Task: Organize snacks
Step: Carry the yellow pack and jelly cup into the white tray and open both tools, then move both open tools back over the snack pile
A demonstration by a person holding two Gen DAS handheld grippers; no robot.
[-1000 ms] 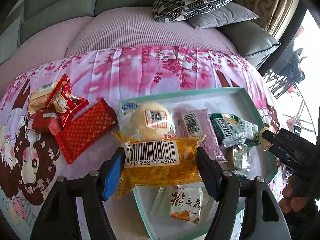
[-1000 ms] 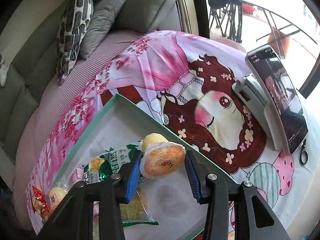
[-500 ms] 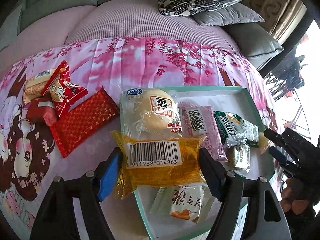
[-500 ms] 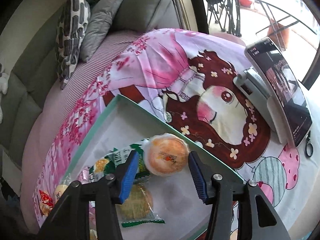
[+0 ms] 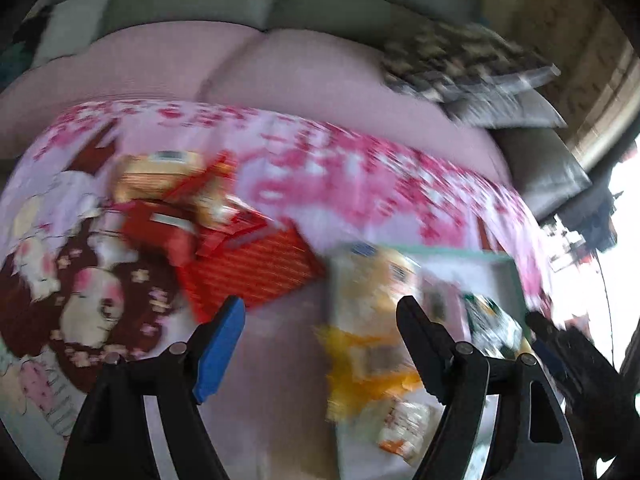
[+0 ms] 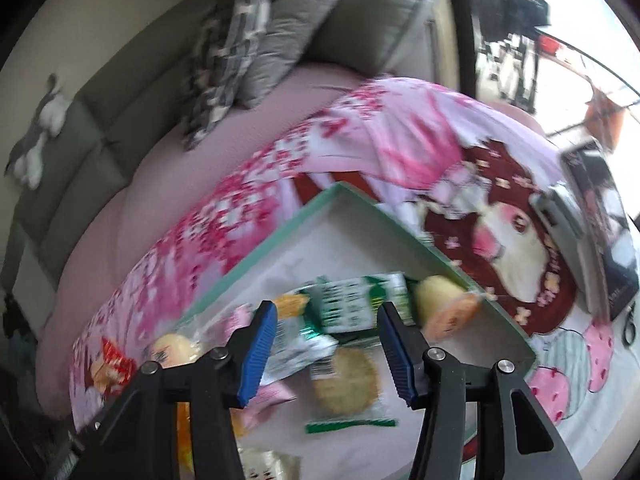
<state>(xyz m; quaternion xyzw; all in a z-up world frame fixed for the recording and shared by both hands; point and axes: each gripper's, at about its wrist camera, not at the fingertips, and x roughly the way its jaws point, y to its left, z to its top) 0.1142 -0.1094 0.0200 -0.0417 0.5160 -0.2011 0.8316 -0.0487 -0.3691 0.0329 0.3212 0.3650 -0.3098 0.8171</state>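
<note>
The left wrist view is blurred. My left gripper (image 5: pixel 320 312) is open and holds nothing, hovering over the pink cloth beside the tray's left edge. The yellow barcode packet (image 5: pixel 368 364) lies in the teal-rimmed tray (image 5: pixel 452 254), just right of the jaws. Red snack packets (image 5: pixel 248 272) lie on the cloth ahead and to the left. My right gripper (image 6: pixel 326 316) is open over the tray (image 6: pixel 280 236), above a green packet (image 6: pixel 348 308). The orange jelly cup (image 6: pixel 452 312) rests in the tray's right corner, outside the jaws.
A round cracker packet (image 6: pixel 346 380) and a bun (image 6: pixel 172 348) also lie in the tray. A phone on a stand (image 6: pixel 592 220) sits on the cloth at the right. Cushions (image 6: pixel 280 40) and a sofa back lie beyond the cloth.
The left gripper let go of the yellow packet and swung left toward the red snacks. The right gripper released the jelly cup into the tray corner and shifted left.
</note>
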